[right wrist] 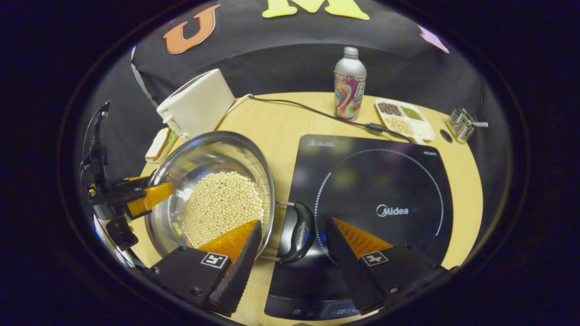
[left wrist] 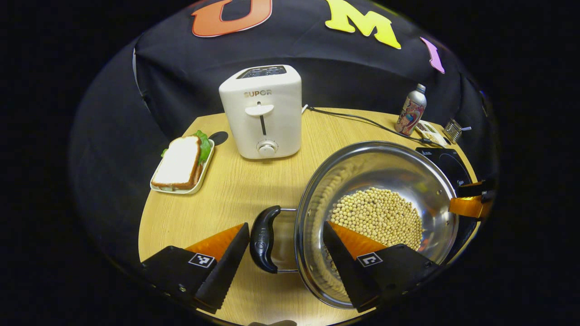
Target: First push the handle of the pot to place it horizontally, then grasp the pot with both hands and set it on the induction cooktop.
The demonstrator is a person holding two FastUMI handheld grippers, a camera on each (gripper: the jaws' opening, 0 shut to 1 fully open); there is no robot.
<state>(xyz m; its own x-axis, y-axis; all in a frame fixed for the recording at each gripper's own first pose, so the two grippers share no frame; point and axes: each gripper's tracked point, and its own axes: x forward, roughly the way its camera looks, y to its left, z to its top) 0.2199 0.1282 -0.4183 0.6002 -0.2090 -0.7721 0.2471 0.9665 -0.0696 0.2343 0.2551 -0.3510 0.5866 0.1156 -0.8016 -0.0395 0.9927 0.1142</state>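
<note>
Steel pot (left wrist: 376, 217) of soybeans sitting lower centre, both handles levelled for a two-sided lift.
Left gripper (left wrist: 286, 253) and right gripper (right wrist: 293, 249) are each gaping around a handle, unclamped; induction cooktop (right wrist: 371, 199) waiting beside.

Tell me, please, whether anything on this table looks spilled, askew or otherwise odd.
Nothing looks spilled or damaged. The pot sits beside the induction cooktop, not on it, its beans all inside. The one oddity: its near handle overhangs the cooktop's edge.
</note>
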